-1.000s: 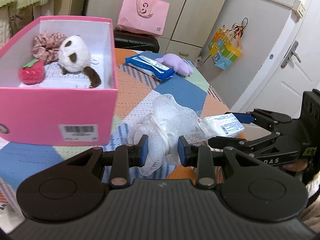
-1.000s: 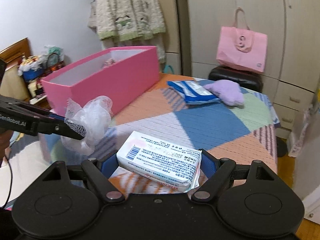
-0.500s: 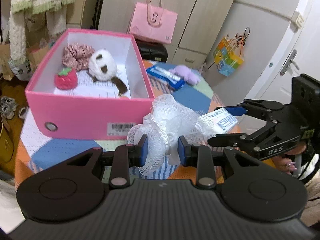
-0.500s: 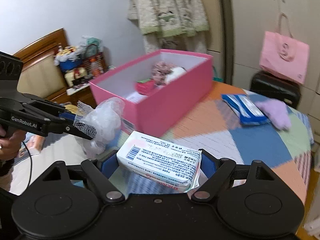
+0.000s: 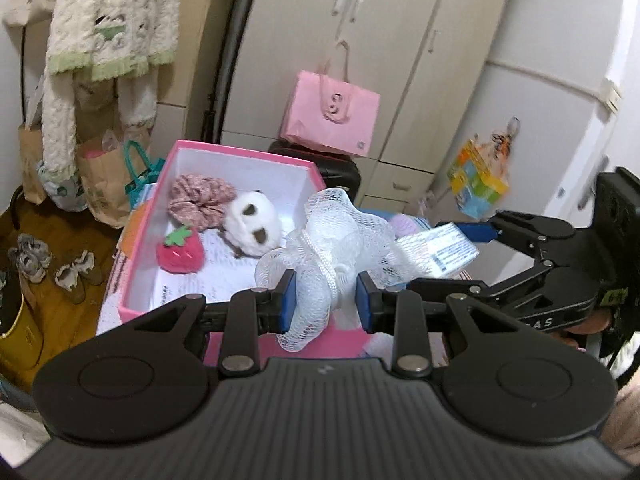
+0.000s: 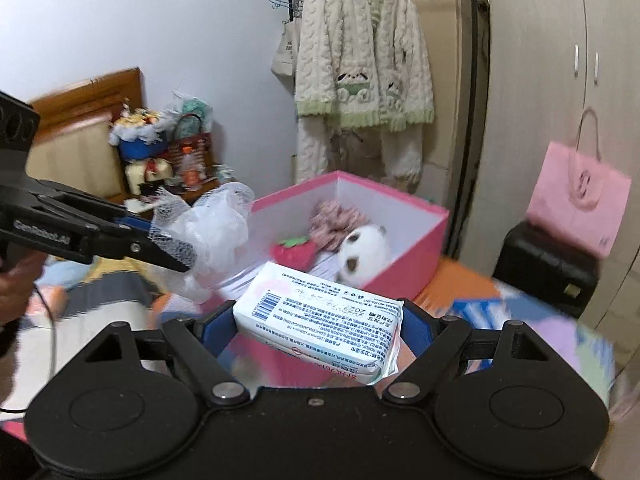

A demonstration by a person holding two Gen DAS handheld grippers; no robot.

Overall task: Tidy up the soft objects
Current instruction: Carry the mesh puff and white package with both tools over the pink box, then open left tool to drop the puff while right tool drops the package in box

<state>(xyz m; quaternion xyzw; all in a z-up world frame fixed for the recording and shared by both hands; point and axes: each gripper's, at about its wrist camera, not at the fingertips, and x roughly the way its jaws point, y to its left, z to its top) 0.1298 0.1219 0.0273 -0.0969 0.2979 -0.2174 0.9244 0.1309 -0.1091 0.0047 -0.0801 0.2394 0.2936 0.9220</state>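
White mesh bath pouf point(image 5: 334, 248), centre of the left wrist view, pinched at its corded middle between the blue pads of the left gripper point(image 5: 326, 300), whose jaws are drawn close on it; its netting billows above and hangs below the pads. Tissue pack point(image 6: 320, 320), lower centre of the right wrist view, clamped across its width by the right gripper point(image 6: 316, 332), jaws wide but pressing both ends. Both loads sit over the near edge of the pink box point(image 5: 240, 160), which already contains a floral scrunchie point(image 5: 200, 200), a panda plush point(image 5: 252, 228) and a strawberry plush point(image 5: 180, 250). At the right edge of the right wrist view, a blue packet point(image 6: 476, 308) and a lilac soft item point(image 6: 560, 332) lie blurred on the patchwork table point(image 6: 460, 280).

Step judged in hand: carrying both items into the box. To do it well, bring each load clear over the rim before lowering, aim at the bare floor in the near half, and part the jaws only once low inside; the trailing netting could snag a pad.
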